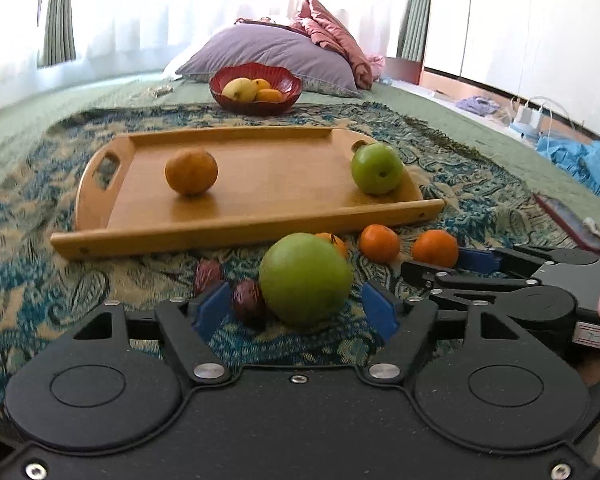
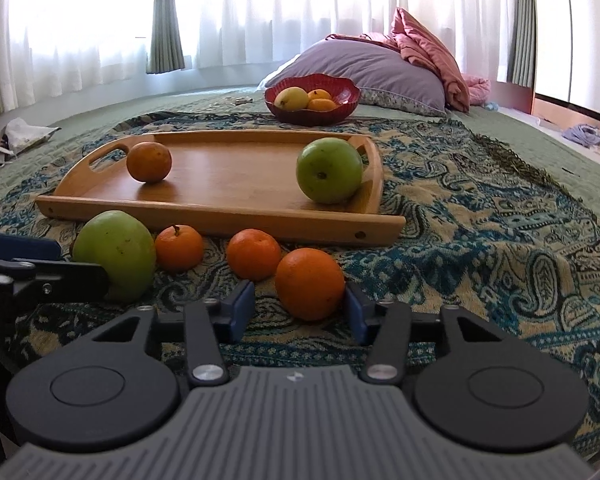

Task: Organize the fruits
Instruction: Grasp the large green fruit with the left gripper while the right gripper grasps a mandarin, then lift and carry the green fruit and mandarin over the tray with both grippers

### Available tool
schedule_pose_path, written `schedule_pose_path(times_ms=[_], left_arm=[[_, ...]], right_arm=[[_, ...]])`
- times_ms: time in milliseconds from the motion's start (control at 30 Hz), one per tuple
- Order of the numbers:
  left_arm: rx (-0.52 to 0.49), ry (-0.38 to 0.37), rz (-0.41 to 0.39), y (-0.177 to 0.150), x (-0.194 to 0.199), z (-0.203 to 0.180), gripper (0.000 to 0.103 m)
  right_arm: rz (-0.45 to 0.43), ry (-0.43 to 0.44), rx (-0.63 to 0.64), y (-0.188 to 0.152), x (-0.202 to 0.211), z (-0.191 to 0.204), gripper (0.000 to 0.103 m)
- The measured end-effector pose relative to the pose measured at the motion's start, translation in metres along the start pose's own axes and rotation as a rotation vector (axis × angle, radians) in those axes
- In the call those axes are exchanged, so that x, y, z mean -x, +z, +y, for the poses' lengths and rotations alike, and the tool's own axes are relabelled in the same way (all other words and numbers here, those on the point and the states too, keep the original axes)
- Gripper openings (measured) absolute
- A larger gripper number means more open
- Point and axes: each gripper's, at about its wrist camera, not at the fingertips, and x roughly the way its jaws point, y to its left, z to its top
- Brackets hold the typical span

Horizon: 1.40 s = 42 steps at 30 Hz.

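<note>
Left wrist view: left gripper (image 1: 298, 308) stands open around a green apple (image 1: 306, 278) and a dark date (image 1: 248, 300) on the patterned blanket (image 1: 480, 200), its pads clear of both. Near the wooden tray's (image 1: 236, 232) front edge lie three small oranges (image 1: 379, 243). On the tray, an orange (image 1: 191, 171) sits left and a second apple (image 1: 377, 168) at the right end.

Right wrist view: right gripper (image 2: 298, 308) is half-closed about a near orange (image 2: 310, 283); right pad touches, left pad stands clear. A red bowl (image 2: 342, 98) sits beyond the tray's far edge.
</note>
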Motion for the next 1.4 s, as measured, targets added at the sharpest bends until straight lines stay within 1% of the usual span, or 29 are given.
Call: schedule_pose_path(times_ms=[133, 200, 267, 433, 600, 633, 700, 800, 967, 1100, 1400], left_arm=[[-0.006, -0.014, -0.001, 0.004, -0.01, -0.007, 0.068], [-0.017, -0.014, 0.002, 0.005, -0.015, -0.01, 0.064], [-0.029, -0.004, 0.001, 0.006, -0.02, -0.011, 0.063], [-0.053, 0.008, 0.001, 0.006, -0.029, -0.013, 0.059], [-0.088, 0.027, -0.001, 0.004, -0.036, -0.017, 0.059], [-0.096, 0.033, -0.004, 0.004, -0.036, -0.018, 0.056], [-0.101, 0.036, -0.01, 0.003, -0.036, -0.018, 0.055], [-0.085, 0.031, -0.011, 0.003, -0.035, -0.015, 0.055], [-0.106, 0.033, -0.013, 0.006, -0.031, -0.017, 0.055], [-0.105, 0.025, -0.021, 0.01, -0.027, -0.016, 0.055], [-0.058, 0.032, -0.069, 0.038, -0.023, 0.0, 0.055]], right_arm=[[-0.007, -0.006, -0.008, 0.001, 0.001, -0.001, 0.05], [-0.01, -0.006, -0.013, 0.001, 0.002, -0.001, 0.047], [-0.009, -0.009, -0.014, 0.001, 0.002, -0.002, 0.045], [-0.011, -0.009, -0.017, 0.001, 0.002, -0.003, 0.044], [-0.014, -0.012, -0.013, 0.001, 0.0, -0.003, 0.043], [-0.015, -0.014, -0.016, 0.001, 0.0, -0.003, 0.042], [-0.017, -0.015, -0.026, 0.002, 0.0, -0.004, 0.04], [-0.021, -0.01, -0.042, 0.003, 0.0, -0.005, 0.04], [-0.028, -0.005, -0.053, 0.004, 0.0, -0.006, 0.04], [-0.042, -0.001, -0.061, 0.008, 0.001, -0.006, 0.04], [-0.091, 0.01, -0.058, 0.027, 0.0, -0.003, 0.04]])
